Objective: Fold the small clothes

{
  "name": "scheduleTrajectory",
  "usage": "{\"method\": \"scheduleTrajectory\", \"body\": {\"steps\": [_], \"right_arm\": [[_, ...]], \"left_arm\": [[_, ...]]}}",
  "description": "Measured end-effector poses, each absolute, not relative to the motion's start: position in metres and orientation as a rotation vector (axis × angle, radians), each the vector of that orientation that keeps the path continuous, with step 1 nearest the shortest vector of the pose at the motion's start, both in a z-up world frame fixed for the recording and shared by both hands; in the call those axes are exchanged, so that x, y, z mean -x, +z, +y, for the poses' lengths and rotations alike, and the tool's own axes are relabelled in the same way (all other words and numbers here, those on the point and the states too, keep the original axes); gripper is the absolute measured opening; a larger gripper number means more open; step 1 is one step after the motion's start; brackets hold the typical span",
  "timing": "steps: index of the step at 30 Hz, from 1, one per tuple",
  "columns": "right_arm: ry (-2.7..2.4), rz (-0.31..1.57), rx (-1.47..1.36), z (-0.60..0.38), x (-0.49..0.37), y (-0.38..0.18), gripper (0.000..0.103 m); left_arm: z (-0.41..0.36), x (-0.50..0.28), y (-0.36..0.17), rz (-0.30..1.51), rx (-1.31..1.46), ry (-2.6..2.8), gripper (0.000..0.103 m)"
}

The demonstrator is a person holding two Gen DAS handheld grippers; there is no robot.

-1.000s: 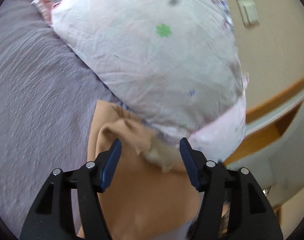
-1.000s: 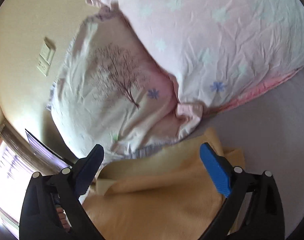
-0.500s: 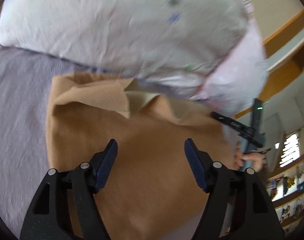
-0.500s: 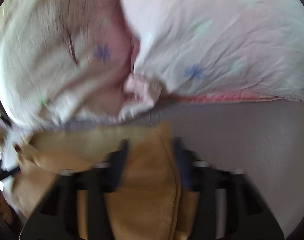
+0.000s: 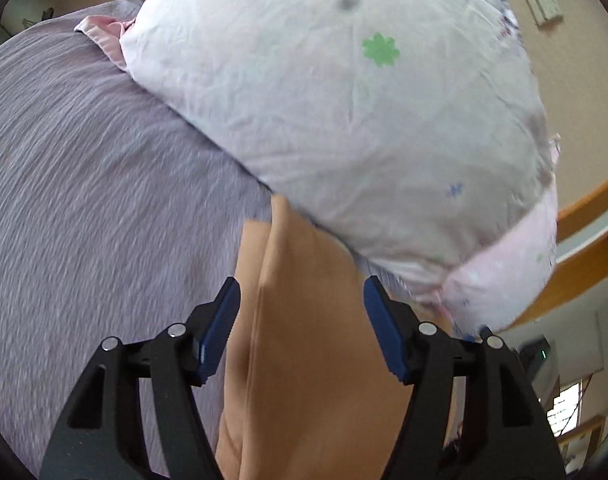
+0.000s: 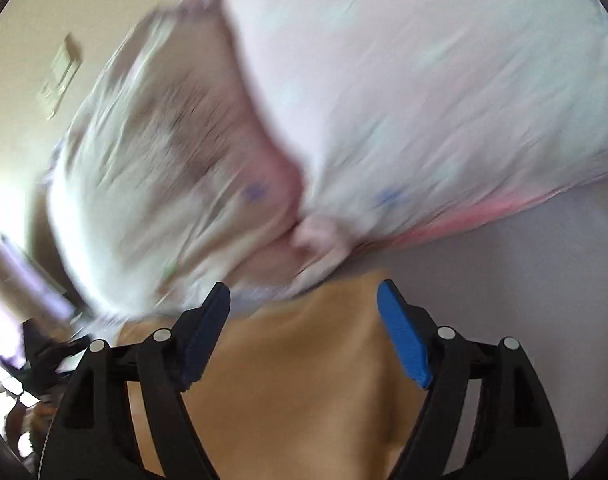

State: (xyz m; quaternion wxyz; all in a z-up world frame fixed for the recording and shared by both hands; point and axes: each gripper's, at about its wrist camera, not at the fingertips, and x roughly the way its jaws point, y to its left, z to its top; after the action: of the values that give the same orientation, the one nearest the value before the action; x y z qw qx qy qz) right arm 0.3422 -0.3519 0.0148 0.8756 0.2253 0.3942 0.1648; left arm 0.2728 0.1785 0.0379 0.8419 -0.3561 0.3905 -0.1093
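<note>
— Where is the garment?

— The tan garment (image 5: 304,340) lies on the lilac bedsheet (image 5: 84,200), straight ahead of the left gripper (image 5: 300,320) and running back beneath it. One long fold ridge runs up the cloth just inside the left finger, and the far tip of the cloth reaches the underside of the white pillow (image 5: 344,112) ahead of the claw.

— And that claw, is it gripping?

— No. Its fingers (image 5: 220,324) stand spread wide, with the cloth showing between them, and neither pad is pressed on it. Whether the tips touch the fabric I cannot tell.

— The other side?

— The right wrist view is badly blurred. The right gripper (image 6: 304,332) is also spread apart, and the same tan garment (image 6: 304,380) fills the space between and below its fingers. Its far edge ends just ahead of the fingertips.

— What lies beyond it?

— Two pillows meeting ahead of the claw: a white pillow (image 6: 152,184) with a dark print ahead to the left, and a pale pink pillow (image 6: 444,100) ahead to the right — a pink corner juts out where they meet.
</note>
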Motion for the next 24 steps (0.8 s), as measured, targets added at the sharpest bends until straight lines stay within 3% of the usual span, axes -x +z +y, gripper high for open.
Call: {"method": "scheduleTrajectory", "body": {"steps": [2,6,10,14,16,18,24], "right_arm": [[0.242,1.007,-0.429,-0.338,-0.363,-0.017,0.077],[0.248,0.897,-0.505,-0.351,-0.34,-0.003,0.077],[0.339,0.734,-0.578,-0.372,-0.297,0.01,0.092],[0.389,0.625,-0.672,-0.399,-0.275,-0.004,0.092],[0.383,0.589,-0.77,-0.418,-0.277,-0.016,0.092],[0.369,0.592,-0.853,-0.428,-0.284,-0.019,0.092],[0.367,0.519,-0.904,-0.453,-0.258,0.001,0.092]], "left_arm": [[0.177,-0.258,0.037,0.846,0.73,-0.253,0.067],[0.174,-0.235,0.032,0.915,0.662,-0.263,0.07],[0.162,-0.22,0.027,0.972,0.587,-0.285,0.071],[0.144,-0.215,0.021,0.985,0.523,-0.287,0.07],[0.137,-0.216,0.018,0.979,0.519,-0.266,0.063],[0.137,-0.219,0.011,0.988,0.542,-0.228,0.019],[0.133,-0.215,0.024,0.924,0.672,-0.307,0.015]]}}
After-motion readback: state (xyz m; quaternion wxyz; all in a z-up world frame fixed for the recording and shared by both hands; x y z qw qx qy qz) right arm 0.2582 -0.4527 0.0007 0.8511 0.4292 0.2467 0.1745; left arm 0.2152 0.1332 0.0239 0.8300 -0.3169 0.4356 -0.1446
